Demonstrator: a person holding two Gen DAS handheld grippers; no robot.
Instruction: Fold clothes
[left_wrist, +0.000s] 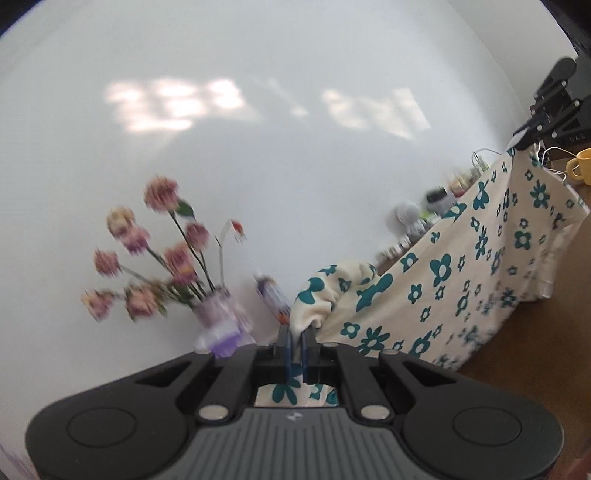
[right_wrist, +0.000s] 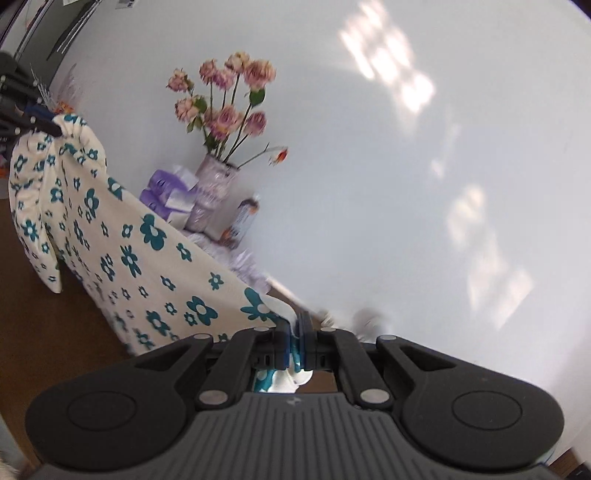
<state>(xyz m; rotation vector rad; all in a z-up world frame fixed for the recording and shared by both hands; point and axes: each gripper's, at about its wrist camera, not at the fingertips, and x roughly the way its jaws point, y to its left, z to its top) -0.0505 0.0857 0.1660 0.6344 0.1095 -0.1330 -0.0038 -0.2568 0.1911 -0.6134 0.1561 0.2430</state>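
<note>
A cream garment with teal flower print (left_wrist: 454, 266) hangs stretched in the air between both grippers. My left gripper (left_wrist: 298, 334) is shut on one bunched corner of it. In the right wrist view the same garment (right_wrist: 122, 240) runs from the left gripper (right_wrist: 55, 129), seen far at the upper left, down to my right gripper (right_wrist: 296, 325), which is shut on the other corner. The right gripper (left_wrist: 524, 138) appears at the far right of the left wrist view, pinching the cloth's top edge. The lower part of the garment droops toward the brown table.
A vase of pink flowers (right_wrist: 225, 110) stands by the white wall, with purple packets (right_wrist: 170, 192) and a small bottle (right_wrist: 242, 221) beside it. A yellow mug (left_wrist: 581, 166) and small jars (left_wrist: 436, 214) sit on the brown table (left_wrist: 528, 350).
</note>
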